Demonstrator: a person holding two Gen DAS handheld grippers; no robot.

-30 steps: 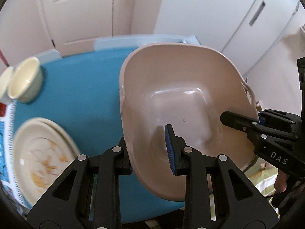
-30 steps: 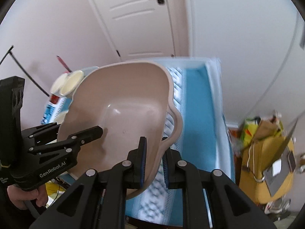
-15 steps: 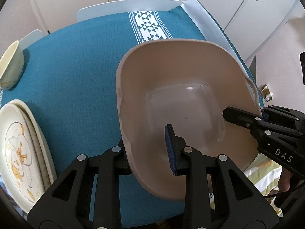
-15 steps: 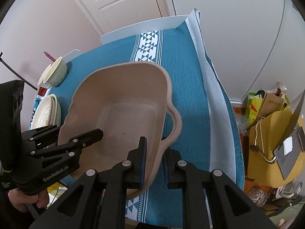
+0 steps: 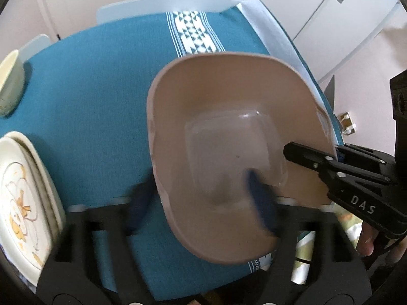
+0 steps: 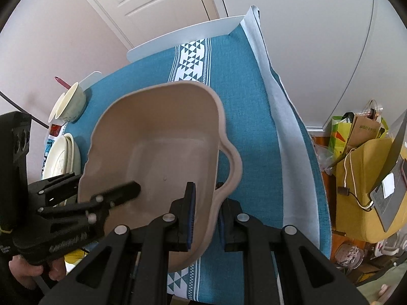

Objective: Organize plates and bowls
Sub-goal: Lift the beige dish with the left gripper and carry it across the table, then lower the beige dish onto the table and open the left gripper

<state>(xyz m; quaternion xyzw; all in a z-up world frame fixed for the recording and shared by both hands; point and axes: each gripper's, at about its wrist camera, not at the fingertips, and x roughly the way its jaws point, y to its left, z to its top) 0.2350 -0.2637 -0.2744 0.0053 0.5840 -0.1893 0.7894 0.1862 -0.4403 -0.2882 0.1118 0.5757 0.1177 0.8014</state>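
Basin, beige plastic, handled (image 6: 162, 152): set on teal tablecloth (image 6: 244, 106). Right gripper (image 6: 204, 218) straddled its wall, pads slack; left gripper (image 5: 201, 203) blurred, spread wide. Next: load cream plates (image 5: 20, 195) beside basin.

The left gripper (image 5: 201, 198) is showing blurred in its own view, its jaws spread apart on either side of the basin (image 5: 229, 152) wall. The right gripper (image 6: 206, 218) is straddling the opposite rim near the handle, its jaws slightly parted. Bare fingers (image 6: 28, 272) are curling around the left gripper's handle.
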